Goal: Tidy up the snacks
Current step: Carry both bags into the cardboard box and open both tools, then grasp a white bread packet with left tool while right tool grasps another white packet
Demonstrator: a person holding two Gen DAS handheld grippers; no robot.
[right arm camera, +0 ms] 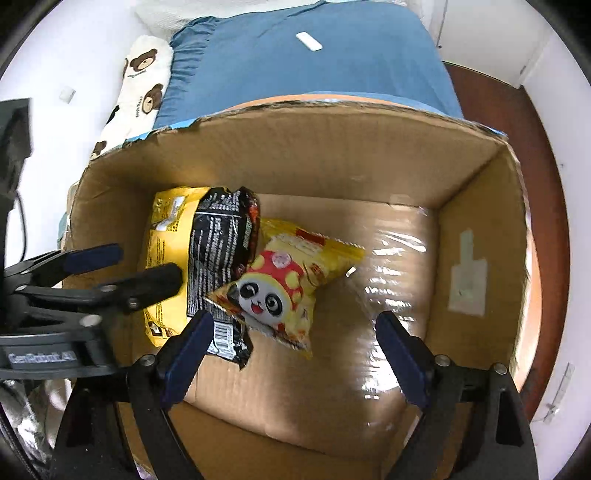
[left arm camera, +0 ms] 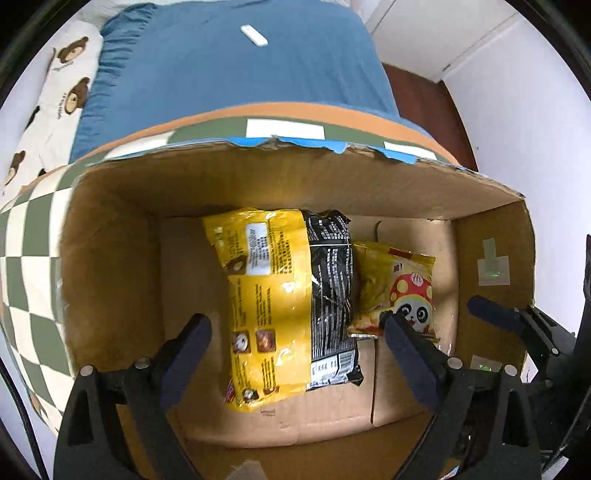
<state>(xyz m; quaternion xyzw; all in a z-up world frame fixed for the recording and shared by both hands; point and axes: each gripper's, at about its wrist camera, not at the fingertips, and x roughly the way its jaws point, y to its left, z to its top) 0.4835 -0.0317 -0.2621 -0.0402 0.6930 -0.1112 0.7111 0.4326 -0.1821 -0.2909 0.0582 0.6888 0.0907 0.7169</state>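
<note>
An open cardboard box (left arm camera: 110, 258) (right arm camera: 480, 229) holds three snack packets. A large yellow bag (left arm camera: 269, 295) (right arm camera: 162, 251) lies at the left. A black packet (left arm camera: 332, 295) (right arm camera: 218, 258) lies partly over it. A small yellow panda packet (left arm camera: 402, 291) (right arm camera: 280, 288) lies to their right. My left gripper (left arm camera: 295, 354) (right arm camera: 147, 266) is open and empty above the yellow and black bags. My right gripper (right arm camera: 295, 354) (left arm camera: 491, 306) is open and empty above the box floor, just right of the panda packet.
The box sits on a green-and-white checkered cloth (left arm camera: 33, 258). Behind it is a bed with a blue sheet (left arm camera: 236, 62) (right arm camera: 314, 55), a white remote (left arm camera: 253, 35) on it, and a bear-print pillow (left arm camera: 66, 85). Clear tape shines on the box floor (right arm camera: 391, 266).
</note>
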